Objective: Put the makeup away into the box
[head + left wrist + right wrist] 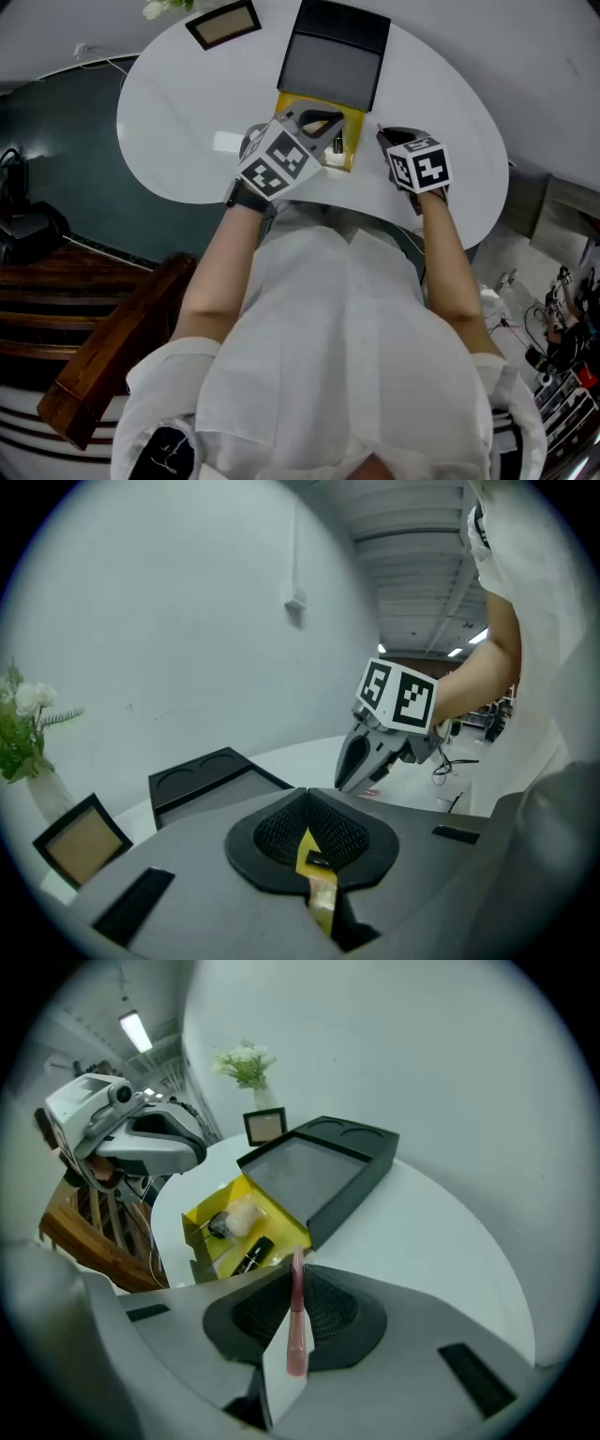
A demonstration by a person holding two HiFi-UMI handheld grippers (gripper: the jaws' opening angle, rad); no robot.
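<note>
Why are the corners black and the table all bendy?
Left gripper view and right gripper view: a wide-angle lens darkens the corners and bends the smooth white table; right gripper view: the thin pink makeup stick pinched in the right gripper looks clear; left gripper view: the yellow cardboard flap in the left gripper is slightly soft; head view: a bright patch shines on the table.
</note>
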